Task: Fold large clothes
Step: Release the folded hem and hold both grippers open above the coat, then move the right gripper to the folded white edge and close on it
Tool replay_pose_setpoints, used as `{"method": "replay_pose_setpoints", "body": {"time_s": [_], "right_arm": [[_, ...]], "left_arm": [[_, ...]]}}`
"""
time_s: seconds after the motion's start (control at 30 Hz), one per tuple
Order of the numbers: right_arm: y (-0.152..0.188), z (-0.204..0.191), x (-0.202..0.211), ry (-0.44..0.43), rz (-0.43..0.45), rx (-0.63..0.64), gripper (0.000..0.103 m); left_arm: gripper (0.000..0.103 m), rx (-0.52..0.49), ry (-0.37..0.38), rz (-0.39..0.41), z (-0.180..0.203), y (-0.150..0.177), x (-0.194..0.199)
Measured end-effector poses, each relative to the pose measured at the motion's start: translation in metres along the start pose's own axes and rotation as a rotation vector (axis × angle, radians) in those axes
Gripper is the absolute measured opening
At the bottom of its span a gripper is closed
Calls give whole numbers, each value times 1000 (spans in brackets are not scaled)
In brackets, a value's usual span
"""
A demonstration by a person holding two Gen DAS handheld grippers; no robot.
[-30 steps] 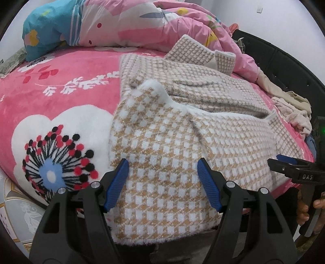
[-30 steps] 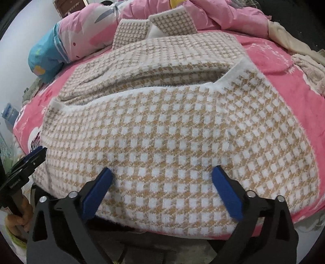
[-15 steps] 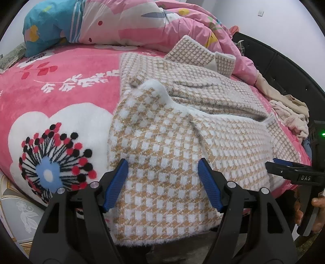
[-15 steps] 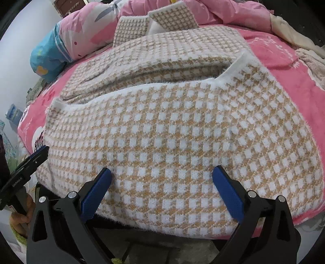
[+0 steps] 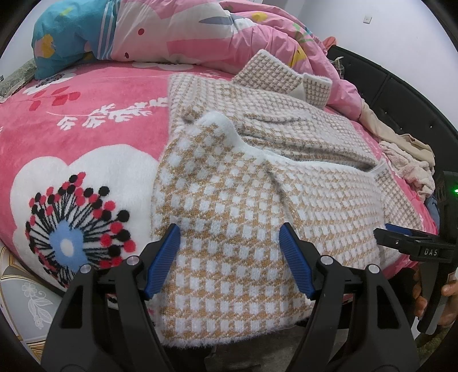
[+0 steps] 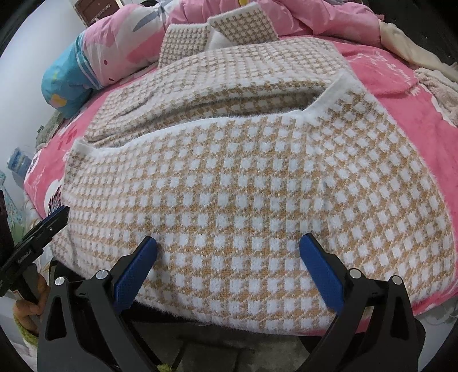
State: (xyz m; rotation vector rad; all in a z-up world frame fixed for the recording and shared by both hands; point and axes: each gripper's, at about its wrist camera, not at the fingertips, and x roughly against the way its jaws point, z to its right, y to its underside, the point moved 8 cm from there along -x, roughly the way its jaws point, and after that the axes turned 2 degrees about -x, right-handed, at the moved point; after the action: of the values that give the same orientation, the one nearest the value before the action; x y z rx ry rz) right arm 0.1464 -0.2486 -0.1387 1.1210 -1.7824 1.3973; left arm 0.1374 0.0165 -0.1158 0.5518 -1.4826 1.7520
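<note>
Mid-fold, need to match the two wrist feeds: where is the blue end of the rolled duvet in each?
Left wrist: blue duvet end sits top left, behind the pink blanket.
Right wrist: blue duvet end sits upper left, beyond the sweater.
Shared landmark: the sweater's two upturned cuffs.

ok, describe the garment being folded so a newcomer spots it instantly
Start at the pink floral blanket covering the bed. On its near right part lies the checked sweater, its lower hem hanging over the front edge. Unlike the glossy cartoon-print duvet behind it and the plain beige clothes to its right, it is fuzzy tan-and-white knit.
</note>
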Motion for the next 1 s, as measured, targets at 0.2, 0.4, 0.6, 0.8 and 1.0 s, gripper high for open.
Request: {"method": "replay_pose_setpoints", "body": {"time_s": [0.2,0.4,0.6,0.8,1.0], "right_arm": [[4,-1,2,-6,17,5,97],[7,-1,4,-9,24,21,97],[9,-3,6,-6,27,55,97],[12,-4,10,-14,42,89,97],[3,-13,21,-66,75,118,97]], "left_arm": [[69,-1,-9,-2,1,1,-2],[69,-3,-8,17,3,2,0],[69,-7,10,56,2,0,12],[69,24,-6,81,-11,-15,20],[64,87,-40,80,-33,-42,13]]}}
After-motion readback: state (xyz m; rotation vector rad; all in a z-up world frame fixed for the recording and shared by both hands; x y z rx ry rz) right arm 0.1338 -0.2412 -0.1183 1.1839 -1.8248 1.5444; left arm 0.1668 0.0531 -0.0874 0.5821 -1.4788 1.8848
